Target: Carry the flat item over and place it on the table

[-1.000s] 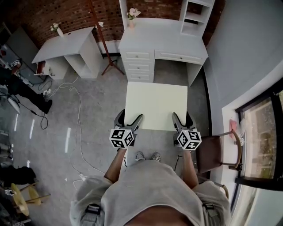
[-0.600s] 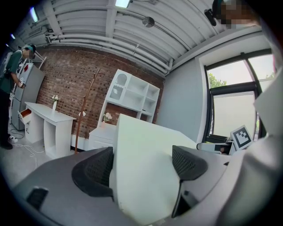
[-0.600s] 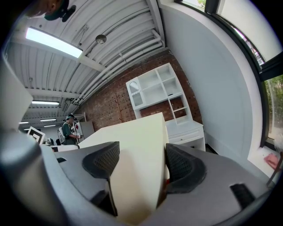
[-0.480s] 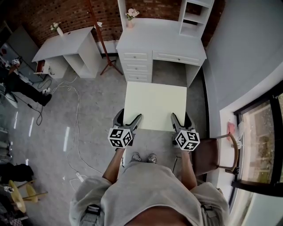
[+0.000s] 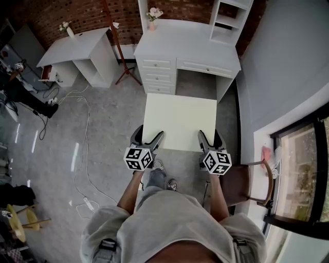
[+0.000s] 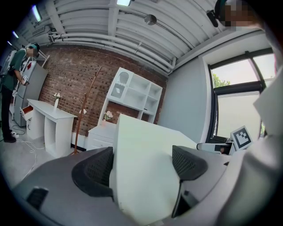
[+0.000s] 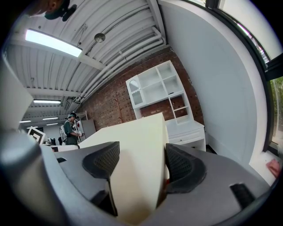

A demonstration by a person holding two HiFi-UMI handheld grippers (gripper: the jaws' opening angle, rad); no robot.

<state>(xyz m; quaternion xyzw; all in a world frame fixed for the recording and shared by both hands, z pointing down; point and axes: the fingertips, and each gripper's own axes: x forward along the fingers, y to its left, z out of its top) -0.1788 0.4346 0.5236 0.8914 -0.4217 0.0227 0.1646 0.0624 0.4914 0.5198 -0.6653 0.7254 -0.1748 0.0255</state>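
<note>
No readable text, labels, brands, numbers or signs can be made out.

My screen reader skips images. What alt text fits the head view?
Seen from above, a person holds a flat cream panel, its near edge clamped by the left gripper and right gripper; a white desk stands ahead against a brick wall.

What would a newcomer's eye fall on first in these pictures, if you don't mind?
The large cream flat panel stands out first, held above the grey floor in the middle of the head view. The left gripper and right gripper each clamp its near edge. Beyond it stands a white desk against a brick wall.
</note>
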